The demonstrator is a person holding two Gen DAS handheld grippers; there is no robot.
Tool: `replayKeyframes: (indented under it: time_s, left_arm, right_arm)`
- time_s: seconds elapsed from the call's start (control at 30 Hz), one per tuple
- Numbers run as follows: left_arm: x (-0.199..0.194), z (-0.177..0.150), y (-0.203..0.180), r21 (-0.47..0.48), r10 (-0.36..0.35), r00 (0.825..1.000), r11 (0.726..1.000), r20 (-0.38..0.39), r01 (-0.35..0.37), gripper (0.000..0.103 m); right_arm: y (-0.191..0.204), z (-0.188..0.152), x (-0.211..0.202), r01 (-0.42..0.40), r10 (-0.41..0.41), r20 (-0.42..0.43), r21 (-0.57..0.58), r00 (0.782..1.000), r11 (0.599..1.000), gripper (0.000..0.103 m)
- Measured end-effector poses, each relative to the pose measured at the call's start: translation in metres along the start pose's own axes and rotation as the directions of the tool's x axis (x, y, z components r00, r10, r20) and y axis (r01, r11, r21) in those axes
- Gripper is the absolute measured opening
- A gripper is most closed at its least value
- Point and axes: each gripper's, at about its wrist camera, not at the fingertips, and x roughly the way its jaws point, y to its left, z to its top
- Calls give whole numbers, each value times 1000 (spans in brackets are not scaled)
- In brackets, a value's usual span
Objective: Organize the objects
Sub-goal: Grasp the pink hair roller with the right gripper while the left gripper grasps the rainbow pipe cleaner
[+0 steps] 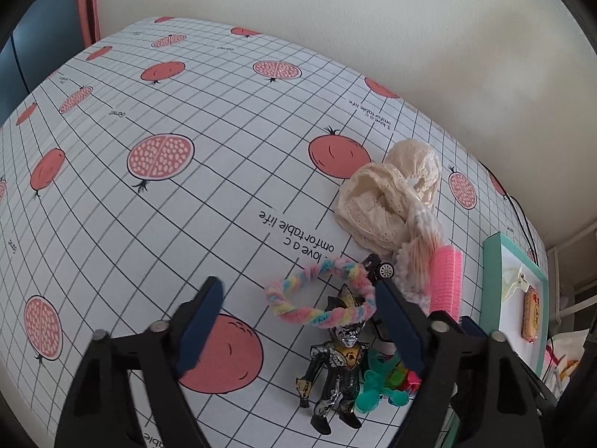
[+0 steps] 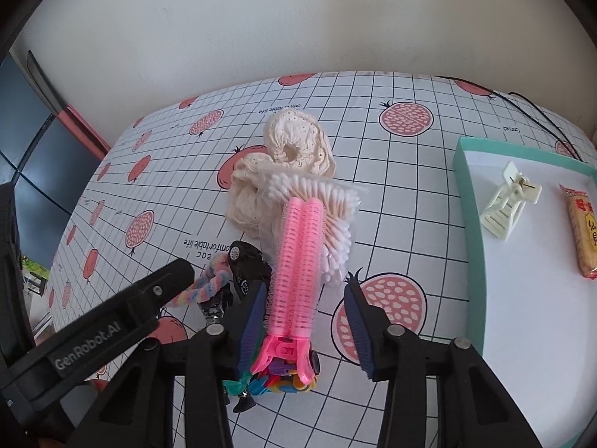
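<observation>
My left gripper (image 1: 298, 321) is open above a rainbow twisted ring (image 1: 321, 291) and a silver-black toy figure (image 1: 335, 366), both lying between its fingers. A black toy car (image 1: 378, 267) sits just past the right finger. My right gripper (image 2: 306, 332) is open around a pink hair roller clip (image 2: 298, 261); its left finger is close against the roller and its right finger stands apart. The roller rests on a bag of cotton swabs (image 2: 335, 239) and a cream lace cloth (image 2: 294, 145). Coloured plastic clips (image 2: 283, 380) lie under the roller's handle.
A teal-rimmed box (image 2: 470, 224) at the right holds a white clip (image 2: 509, 201) and a snack pack (image 2: 584, 239). A black cable (image 2: 537, 112) runs along the back right. The pomegranate-print tablecloth (image 1: 149, 224) stretches left. A wall stands behind.
</observation>
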Motion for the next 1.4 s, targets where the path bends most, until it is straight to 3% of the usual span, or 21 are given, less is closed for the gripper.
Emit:
replayKeyframes:
  time_s: [0.13,0.37,0.77,1.0,1.4]
  left_arm:
    - [5,-2,1,-15,-11,1000,1000,-10,11,76]
    - [15,-4,4,-46,-24,999,999,-28,23,53]
    - [18,-12,-2,-45,-35,999,998,-41,33,10]
    - [19,-13,4,-68,-48,998,997,-45,44,3]
    - [10,-5,14,-95,-55,998,994,-21,52,2]
  right_arm:
    - [1,-1,4,-14,14,-6,-4,1000,1000,39]
    - [2,-2,7,-42,42,-14,-7,999,999,32]
    - [0,-3,7,-55,55,-16,-3,998,999,31]
    - [-1,-3,6,-57,57,-16,-3,998,998,31]
    - [-1,-3,1,-64,64,-6,-7,998,998,29]
